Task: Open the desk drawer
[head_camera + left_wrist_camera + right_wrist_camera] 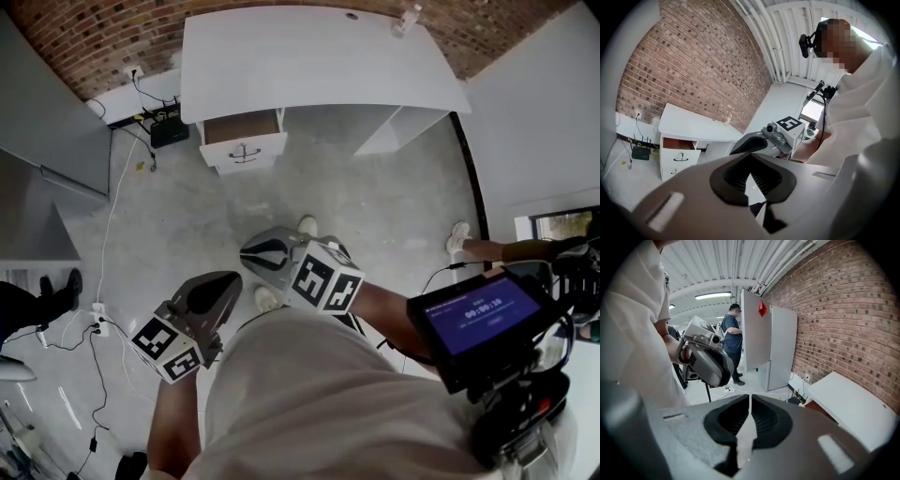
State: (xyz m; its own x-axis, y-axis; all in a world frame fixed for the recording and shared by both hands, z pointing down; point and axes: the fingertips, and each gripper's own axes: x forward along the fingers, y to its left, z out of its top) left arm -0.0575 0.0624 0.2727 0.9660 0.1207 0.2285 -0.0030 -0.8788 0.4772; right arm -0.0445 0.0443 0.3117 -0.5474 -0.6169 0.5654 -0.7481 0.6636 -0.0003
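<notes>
The white desk (319, 56) stands against the brick wall at the top of the head view. Its top left drawer (242, 127) is pulled out and shows a brown inside, with a second drawer front and black handle (245, 153) below. Both grippers hang close to the person's body, far from the desk. My left gripper (230, 278) is shut and holds nothing. My right gripper (247, 252) is shut and empty too. The left gripper view shows the desk (693, 124), the open drawer (677, 144) and the right gripper (754, 140). The right gripper view shows the left gripper (710, 364) and a desk corner (853, 404).
A black box (169, 131) with cables sits on the floor left of the desk. Grey cabinets (47, 150) line the left side. A small bottle (405, 21) stands on the desk. A stand with a lit screen (478, 323) is at the right, beside another person's foot (459, 239).
</notes>
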